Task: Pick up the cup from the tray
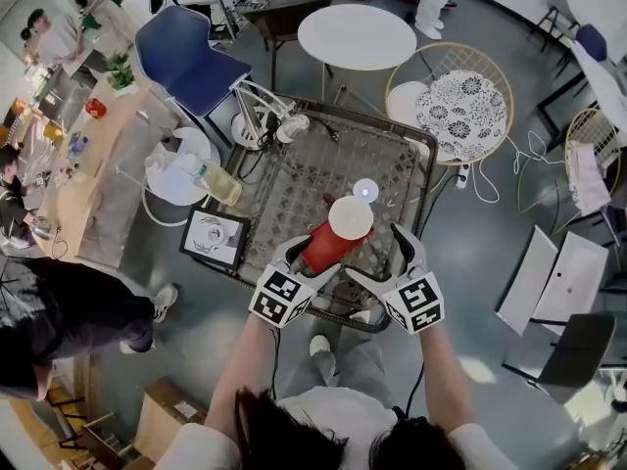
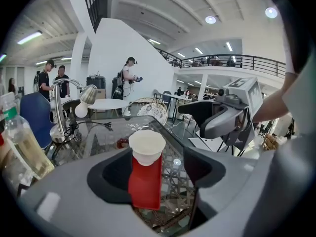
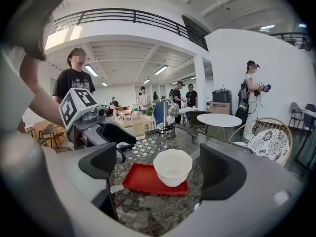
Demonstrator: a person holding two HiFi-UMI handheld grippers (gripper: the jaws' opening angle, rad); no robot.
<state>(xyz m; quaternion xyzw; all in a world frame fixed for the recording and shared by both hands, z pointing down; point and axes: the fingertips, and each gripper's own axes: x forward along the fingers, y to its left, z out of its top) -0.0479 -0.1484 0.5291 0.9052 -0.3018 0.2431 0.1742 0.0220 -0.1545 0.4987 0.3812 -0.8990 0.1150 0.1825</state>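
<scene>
The small white wavy-rimmed cup (image 1: 350, 216) stands at the far end of the flat red rectangular tray (image 1: 315, 253), near the glass-topped table's (image 1: 294, 192) front edge. It is probably light, stiff, smooth and perhaps breakable, so a gentle hold across its body below the rim seems best. The left gripper (image 2: 155, 169) and the right gripper (image 3: 160, 167) both have their jaws wide apart and grip nothing.

A white cup (image 1: 351, 216) with a scalloped rim is set upright at one end of a red rectangular tray (image 1: 315, 251), which is laid flat on the glass-topped surface (image 1: 294, 194).

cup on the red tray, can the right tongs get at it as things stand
Probably yes: the right tongs stand open, facing the cup, which sits upright on the tray with nothing between.
</scene>
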